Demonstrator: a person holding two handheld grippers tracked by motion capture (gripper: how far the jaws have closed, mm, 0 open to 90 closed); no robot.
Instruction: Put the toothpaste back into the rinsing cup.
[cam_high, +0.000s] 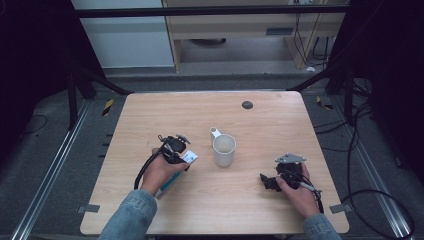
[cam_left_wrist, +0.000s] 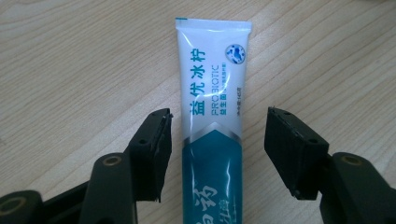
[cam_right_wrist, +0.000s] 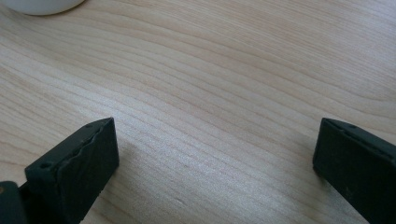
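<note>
A white and teal toothpaste tube (cam_left_wrist: 212, 93) lies flat on the wooden table (cam_high: 260, 130). My left gripper (cam_left_wrist: 219, 114) hangs just over it, one jaw on each side of its middle, with a thin gap at each pad, so it is open. In the high view the tube's white end (cam_high: 189, 157) pokes out to the right of the left gripper (cam_high: 175, 147). A white mug (cam_high: 224, 150) stands upright at the table's centre. My right gripper (cam_high: 267, 181) rests low at the front right, its jaws (cam_right_wrist: 217, 126) wide open over bare wood.
A small dark round spot (cam_high: 247, 105) sits near the table's far edge. The mug's base (cam_right_wrist: 42, 5) shows at the top left of the right gripper view. Black frame legs and cables surround the table on the floor.
</note>
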